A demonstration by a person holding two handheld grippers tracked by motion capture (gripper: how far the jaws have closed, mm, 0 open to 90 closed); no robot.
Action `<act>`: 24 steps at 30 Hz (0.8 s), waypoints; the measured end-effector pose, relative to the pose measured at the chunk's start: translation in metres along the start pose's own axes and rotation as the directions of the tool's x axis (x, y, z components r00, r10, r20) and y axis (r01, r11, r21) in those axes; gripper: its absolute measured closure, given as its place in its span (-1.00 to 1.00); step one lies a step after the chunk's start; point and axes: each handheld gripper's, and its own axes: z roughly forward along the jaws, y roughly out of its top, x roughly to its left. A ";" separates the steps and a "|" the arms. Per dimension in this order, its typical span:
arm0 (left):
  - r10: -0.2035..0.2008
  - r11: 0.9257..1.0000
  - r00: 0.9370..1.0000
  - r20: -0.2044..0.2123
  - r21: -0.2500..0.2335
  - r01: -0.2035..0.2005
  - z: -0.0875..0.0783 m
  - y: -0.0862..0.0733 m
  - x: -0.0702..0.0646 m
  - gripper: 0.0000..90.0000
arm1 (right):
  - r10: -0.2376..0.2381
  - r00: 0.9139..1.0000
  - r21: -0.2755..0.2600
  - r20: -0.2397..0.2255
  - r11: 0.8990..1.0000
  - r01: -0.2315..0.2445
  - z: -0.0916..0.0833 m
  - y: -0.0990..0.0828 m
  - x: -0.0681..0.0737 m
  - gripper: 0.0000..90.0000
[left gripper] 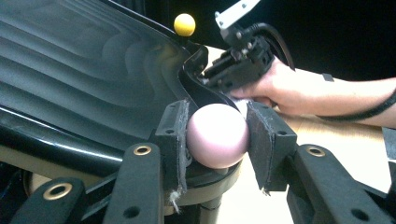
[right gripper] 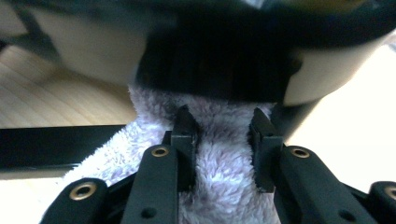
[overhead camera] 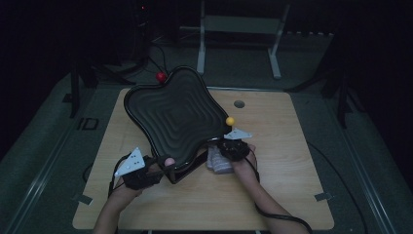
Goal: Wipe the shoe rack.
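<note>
Left tool [left gripper: 217,140] sits nearest in the high view, its jaws part-closed around a pale pink ball [left gripper: 217,135] that appears to be a knob at a lower corner of the black wavy tray [overhead camera: 173,117]; both pads press on the ball, so this hand steadies the tray, which is tipped up on edge over the wooden surface [overhead camera: 277,195]. A little farther in, the right tool [right gripper: 223,140] is clamped on a fluffy pale lilac cloth [right gripper: 219,186]: in the right gripper view the pile bulges between and around the jaws, which stand close to their narrowest. In the high view the cloth [overhead camera: 219,161] lies just beside the tray's lower right edge, under the right hand [overhead camera: 242,163], and in the right gripper view it looks pressed up against the tray's dark rim [right gripper: 215,70].

Farther back, a yellow ball [overhead camera: 230,121] tops the tray's right corner and a red ball [overhead camera: 160,77] marks its far corner.

As a judgement, this is wiping the tray with the cloth. Both grips are set and the cloth has been brought to the rim, so the preparation is done; the ridged face shows no cloth on it, so most of the wiping seems left.
</note>
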 end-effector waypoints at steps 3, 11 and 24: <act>0.000 1.000 1.000 -0.001 -0.002 0.000 0.000 0.000 0.000 0.34 | -0.026 1.000 0.000 0.002 1.000 0.026 0.000 -0.001 0.011 0.56; 0.000 1.000 1.000 -0.003 0.000 0.000 0.000 0.000 0.000 0.33 | -0.082 0.984 -0.001 -0.157 0.997 0.083 -0.004 -0.001 0.063 0.56; -0.003 1.000 1.000 0.003 -0.009 0.004 -0.001 -0.002 0.001 0.34 | -0.180 0.945 -0.027 -0.275 0.983 0.179 -0.006 -0.001 0.111 0.55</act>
